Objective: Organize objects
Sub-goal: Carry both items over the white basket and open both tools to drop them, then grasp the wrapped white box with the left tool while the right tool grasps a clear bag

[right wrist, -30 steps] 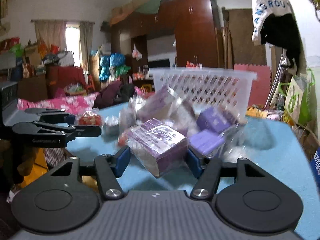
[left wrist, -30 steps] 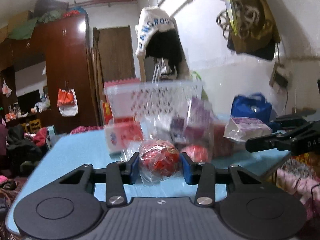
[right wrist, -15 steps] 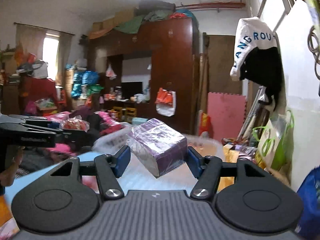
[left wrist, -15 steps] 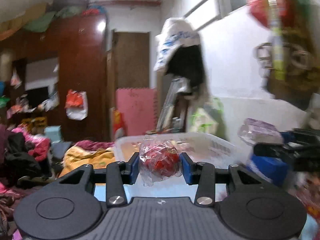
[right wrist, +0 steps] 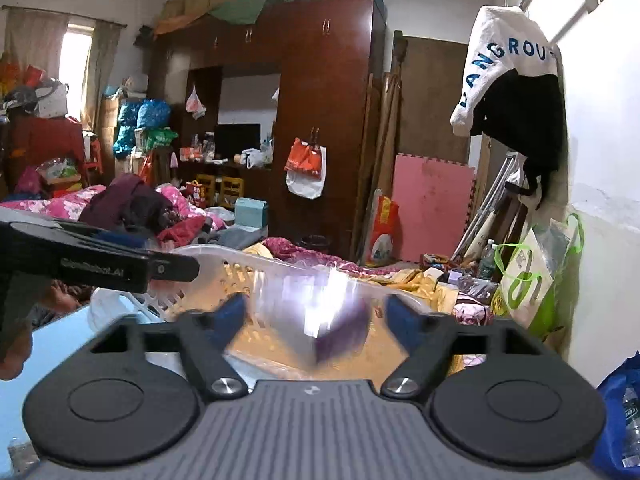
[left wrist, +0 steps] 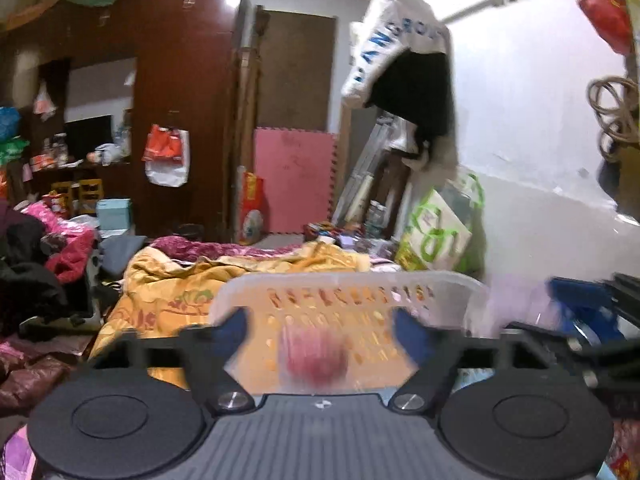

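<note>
A white plastic laundry basket [left wrist: 352, 282] [right wrist: 224, 258] fills the space right ahead of both grippers. My left gripper [left wrist: 322, 330] hangs over it with its jaws opening, and a blurred red packet in clear wrap [left wrist: 314, 354] drops free between the blue pads, touching neither. My right gripper [right wrist: 312, 320] also hangs over the basket, jaws opening. A blurred purple packet in clear wrap [right wrist: 340, 332] falls between its pads, loose. The left gripper shows as a black bar [right wrist: 100, 258] at the left of the right wrist view.
The light blue table [right wrist: 60, 336] lies under the basket. Behind it lie yellow bedding [left wrist: 180, 280] and piled clothes [right wrist: 132, 204]. A dark wooden wardrobe [right wrist: 320, 120], a pink foam mat [right wrist: 432, 208] and a green-white bag [right wrist: 528, 280] stand by the white wall on the right.
Both grippers rose from the table, moved over the basket and opened. The red packet and the purple packet, gripped before, now fall loose between the pads.
</note>
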Motion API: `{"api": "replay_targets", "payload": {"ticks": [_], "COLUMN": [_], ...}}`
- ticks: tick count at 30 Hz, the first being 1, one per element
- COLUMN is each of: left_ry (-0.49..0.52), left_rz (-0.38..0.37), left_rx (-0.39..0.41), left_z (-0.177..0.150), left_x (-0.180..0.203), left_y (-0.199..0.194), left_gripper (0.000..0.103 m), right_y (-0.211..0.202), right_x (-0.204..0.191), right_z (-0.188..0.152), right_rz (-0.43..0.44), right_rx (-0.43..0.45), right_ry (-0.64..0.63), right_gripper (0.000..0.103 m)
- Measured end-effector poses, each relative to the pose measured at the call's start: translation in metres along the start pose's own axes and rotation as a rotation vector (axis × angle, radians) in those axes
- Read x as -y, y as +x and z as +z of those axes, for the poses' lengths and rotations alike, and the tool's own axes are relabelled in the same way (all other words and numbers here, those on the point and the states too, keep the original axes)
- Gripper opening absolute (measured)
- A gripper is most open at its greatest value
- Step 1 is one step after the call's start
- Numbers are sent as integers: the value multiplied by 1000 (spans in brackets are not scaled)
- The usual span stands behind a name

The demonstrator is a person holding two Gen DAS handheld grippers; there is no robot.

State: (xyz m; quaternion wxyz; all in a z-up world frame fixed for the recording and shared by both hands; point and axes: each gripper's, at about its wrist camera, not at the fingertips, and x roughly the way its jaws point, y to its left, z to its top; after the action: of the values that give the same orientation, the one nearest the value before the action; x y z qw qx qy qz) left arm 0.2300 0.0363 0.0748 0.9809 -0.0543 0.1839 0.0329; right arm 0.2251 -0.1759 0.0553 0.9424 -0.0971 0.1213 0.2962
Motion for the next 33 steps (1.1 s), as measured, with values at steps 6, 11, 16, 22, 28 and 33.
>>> {"api": "replay_targets", "payload": {"ticks": [6,11,16,22,28,33], "left_ry": [17,89,114,153,194,206], "left_rz": [-61,0,89,-23,-113,-106], "left_rx": [84,206,135,60,-64,-83], "left_z": [-20,-79,-125,-159,-185,-189], "left_x": [-10,-31,-47,-42,-31,-22], "left_y": [-48,-117,-149,-162,-146,-137], "left_gripper": [94,103,103,103,98,80], "right_y": [-34,-90,-131,-141,-116,-111], "right_x": [13,22,32,38,29,24], "right_z": [-24,-80,-142,-162,-159,-171], "right_rz": [58,76,80,122,128,131], "right_rx": [-3,-15,-40,-76,-170,-187], "right_ry": [75,76,182,236,147,124], "right_gripper": [102,103,103,99,77,58]}}
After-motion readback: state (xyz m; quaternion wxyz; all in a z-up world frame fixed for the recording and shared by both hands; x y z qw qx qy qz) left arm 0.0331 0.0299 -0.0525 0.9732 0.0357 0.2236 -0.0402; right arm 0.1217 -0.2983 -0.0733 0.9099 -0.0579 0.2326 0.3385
